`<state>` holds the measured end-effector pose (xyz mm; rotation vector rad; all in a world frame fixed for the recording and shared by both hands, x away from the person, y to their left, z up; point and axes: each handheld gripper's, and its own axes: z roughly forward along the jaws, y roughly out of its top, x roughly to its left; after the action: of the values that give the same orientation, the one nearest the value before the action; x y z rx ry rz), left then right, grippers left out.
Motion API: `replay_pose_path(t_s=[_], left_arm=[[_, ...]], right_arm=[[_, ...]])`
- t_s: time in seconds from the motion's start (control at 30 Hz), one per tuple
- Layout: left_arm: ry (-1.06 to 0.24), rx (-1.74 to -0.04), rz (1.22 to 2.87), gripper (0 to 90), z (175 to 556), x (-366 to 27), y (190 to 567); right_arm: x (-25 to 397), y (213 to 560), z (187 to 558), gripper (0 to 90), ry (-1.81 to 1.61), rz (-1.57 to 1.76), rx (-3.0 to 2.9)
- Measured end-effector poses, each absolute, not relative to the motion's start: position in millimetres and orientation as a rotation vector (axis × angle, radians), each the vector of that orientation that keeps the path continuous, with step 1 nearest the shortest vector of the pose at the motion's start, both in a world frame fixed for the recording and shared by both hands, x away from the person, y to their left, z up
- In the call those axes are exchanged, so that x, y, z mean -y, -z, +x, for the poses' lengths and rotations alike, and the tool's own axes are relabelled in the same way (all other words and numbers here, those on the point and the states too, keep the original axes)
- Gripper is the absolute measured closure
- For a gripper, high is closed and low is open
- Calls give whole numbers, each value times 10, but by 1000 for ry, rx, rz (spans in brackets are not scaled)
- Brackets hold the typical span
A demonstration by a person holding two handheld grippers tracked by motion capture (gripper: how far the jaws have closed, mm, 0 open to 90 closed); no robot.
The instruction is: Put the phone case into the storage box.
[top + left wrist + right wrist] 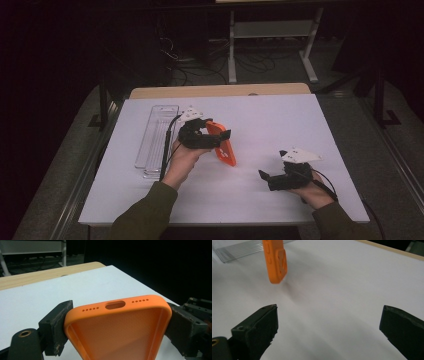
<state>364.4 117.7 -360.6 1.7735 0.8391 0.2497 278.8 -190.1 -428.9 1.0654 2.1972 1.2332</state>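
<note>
An orange phone case (222,143) is held off the white table near its middle, and my left gripper (212,134) is shut on it. In the left gripper view the case (117,325) shows its hollow inside and port cutout, clamped across its width between the two black jaws. My right gripper (267,177) rests low over the table at the front right, open, with nothing between its jaws. Its own view has the gripper (329,325) with jaws wide apart over bare white surface, and the orange case (275,261) hanging farther off at top left.
A clear plastic tray (156,137) lies lengthwise on the left part of the white table (280,120). A wooden strip (220,91) runs along the far edge. Beyond it are a white desk frame (270,35) and loose cables on a dark floor.
</note>
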Motion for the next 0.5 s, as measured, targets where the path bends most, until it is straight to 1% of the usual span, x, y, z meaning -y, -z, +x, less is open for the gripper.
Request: replay_pose_path(t_s=[0.17, 0.5], left_arm=[[-254, -834, 1768, 151, 3652, -1194, 3586], [-267, -826, 1772, 151, 3660, -1237, 3545]], right_arm=[[1978, 4381, 2734, 12, -1249, 1065, -2213], [1916, 4423, 2738, 12, -1199, 1032, -2293]])
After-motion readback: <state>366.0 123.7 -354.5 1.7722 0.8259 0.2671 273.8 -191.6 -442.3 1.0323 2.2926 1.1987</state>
